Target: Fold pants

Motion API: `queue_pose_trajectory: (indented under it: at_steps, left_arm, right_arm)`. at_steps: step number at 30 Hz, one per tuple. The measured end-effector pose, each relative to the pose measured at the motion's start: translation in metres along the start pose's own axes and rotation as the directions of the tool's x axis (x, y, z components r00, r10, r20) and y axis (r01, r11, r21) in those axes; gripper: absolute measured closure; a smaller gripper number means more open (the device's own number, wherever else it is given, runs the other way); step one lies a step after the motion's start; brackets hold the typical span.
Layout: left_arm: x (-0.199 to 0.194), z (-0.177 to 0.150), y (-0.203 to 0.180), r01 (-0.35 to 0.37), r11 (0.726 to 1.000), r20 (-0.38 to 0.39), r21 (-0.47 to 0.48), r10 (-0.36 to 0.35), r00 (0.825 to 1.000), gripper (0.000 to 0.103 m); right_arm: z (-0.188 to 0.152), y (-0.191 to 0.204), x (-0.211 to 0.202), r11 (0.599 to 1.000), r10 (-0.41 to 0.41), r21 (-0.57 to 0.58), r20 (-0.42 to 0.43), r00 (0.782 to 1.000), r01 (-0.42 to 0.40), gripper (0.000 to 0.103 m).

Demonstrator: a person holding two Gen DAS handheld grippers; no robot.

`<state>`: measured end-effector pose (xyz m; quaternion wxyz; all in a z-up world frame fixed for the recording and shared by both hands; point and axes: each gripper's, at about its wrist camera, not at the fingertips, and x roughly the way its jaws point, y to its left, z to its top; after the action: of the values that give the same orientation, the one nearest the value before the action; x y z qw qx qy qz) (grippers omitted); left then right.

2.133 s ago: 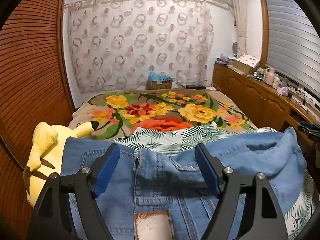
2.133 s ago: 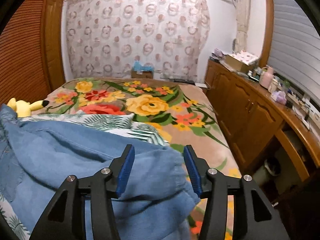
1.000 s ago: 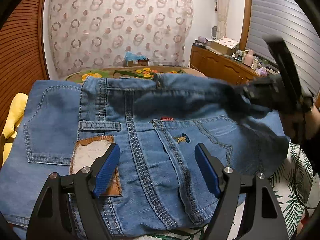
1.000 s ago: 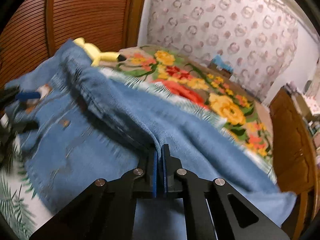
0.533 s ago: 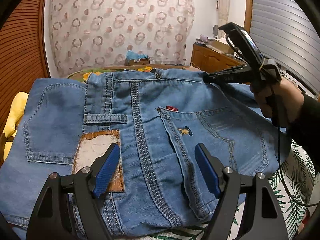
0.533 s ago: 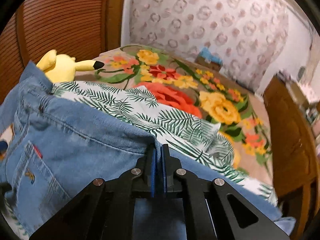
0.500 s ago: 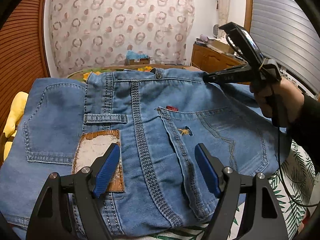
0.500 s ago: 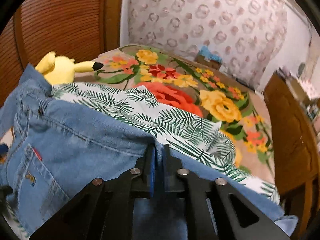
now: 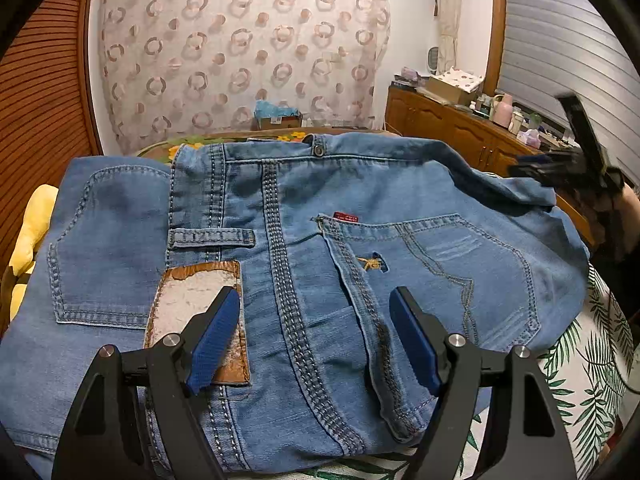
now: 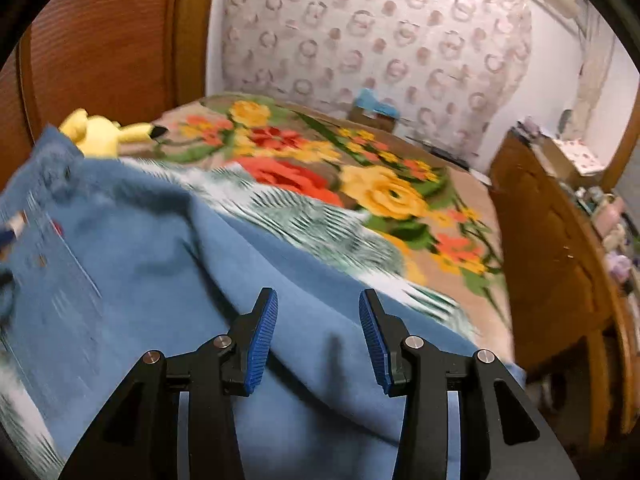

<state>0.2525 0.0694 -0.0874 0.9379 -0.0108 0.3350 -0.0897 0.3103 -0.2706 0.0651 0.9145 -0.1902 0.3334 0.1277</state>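
Your left gripper (image 9: 314,338) has jaws spread wide, nothing pinched, over the folded jeans (image 9: 304,240) on the bed's near end. Your right gripper (image 10: 318,330) has jaws opening, denim below and unpinched; that view is motion-blurred. Yellow plush toy (image 10: 100,132) far left, half hidden behind denim.

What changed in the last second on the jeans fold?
The right gripper let go of the jeans: shut on a denim fold before, its jaws are now opening, pads clear, as it draws away toward the dresser side. The left gripper stayed open over the waistband patch.
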Motion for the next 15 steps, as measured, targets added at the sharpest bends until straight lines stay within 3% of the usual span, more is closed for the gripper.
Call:
queue_pose_trajectory:
  at_steps: [2,9,15]
  left_arm:
    - [0.000,-0.001,0.000,-0.001,1.000,-0.004,0.001,0.001,1.000,0.025]
    - [0.001,0.002,-0.001,-0.006,1.000,-0.008,0.001,0.006,1.000,0.025]
    - [0.001,0.002,-0.001,-0.005,1.000,-0.009,0.000,0.005,1.000,0.025]
  right_arm:
    - [-0.012,-0.010,-0.003,0.999,-0.038,0.002,-0.020,0.999,0.038,0.059]
    - [-0.048,-0.013,-0.009,0.999,-0.051,0.005,-0.050,0.997,0.051,0.059]
    - [-0.055,-0.005,-0.004,0.995,-0.087,-0.046,-0.083,0.993,0.083,0.059]
